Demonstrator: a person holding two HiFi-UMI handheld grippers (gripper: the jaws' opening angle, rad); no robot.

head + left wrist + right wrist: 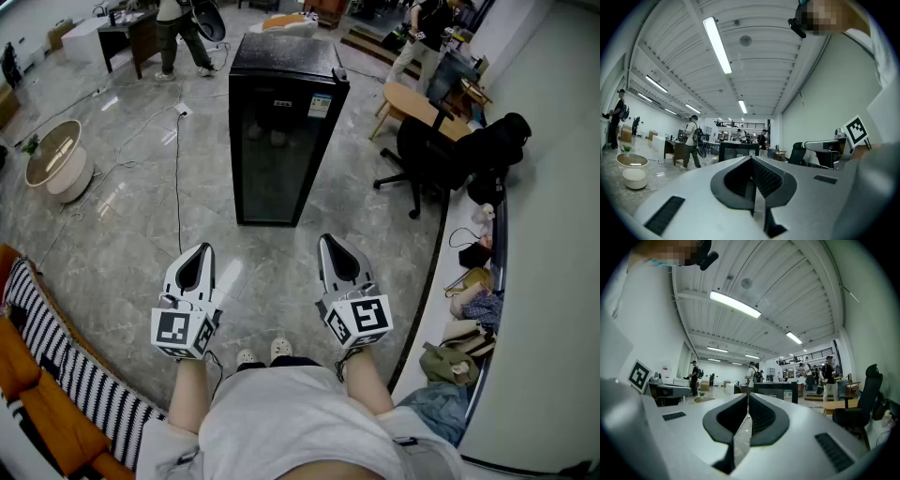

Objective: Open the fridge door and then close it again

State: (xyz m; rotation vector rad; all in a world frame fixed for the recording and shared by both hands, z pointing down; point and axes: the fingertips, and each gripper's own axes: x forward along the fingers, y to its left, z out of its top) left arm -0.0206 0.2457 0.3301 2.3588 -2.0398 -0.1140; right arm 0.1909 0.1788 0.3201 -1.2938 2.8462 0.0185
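A black fridge [281, 131] with a dark glass door stands on the floor ahead of me, its door closed. Its top edge also shows far off beyond the jaws as the fridge [737, 151] in the left gripper view and the fridge [776, 391] in the right gripper view. My left gripper [195, 255] and right gripper [330, 246] are held side by side in front of my body, pointing level toward the fridge and well short of it. Both are shut with nothing between the jaws. The left gripper [752, 159] and the right gripper [746, 397] show their pads pressed together.
A black office chair [427, 164] and a wooden table [412, 103] stand right of the fridge. A ledge with bags [473, 300] runs along the right wall. A round white stool [58, 161] and floor cables [176, 178] lie left. A striped cushion [56, 356] is at my lower left. People stand far back.
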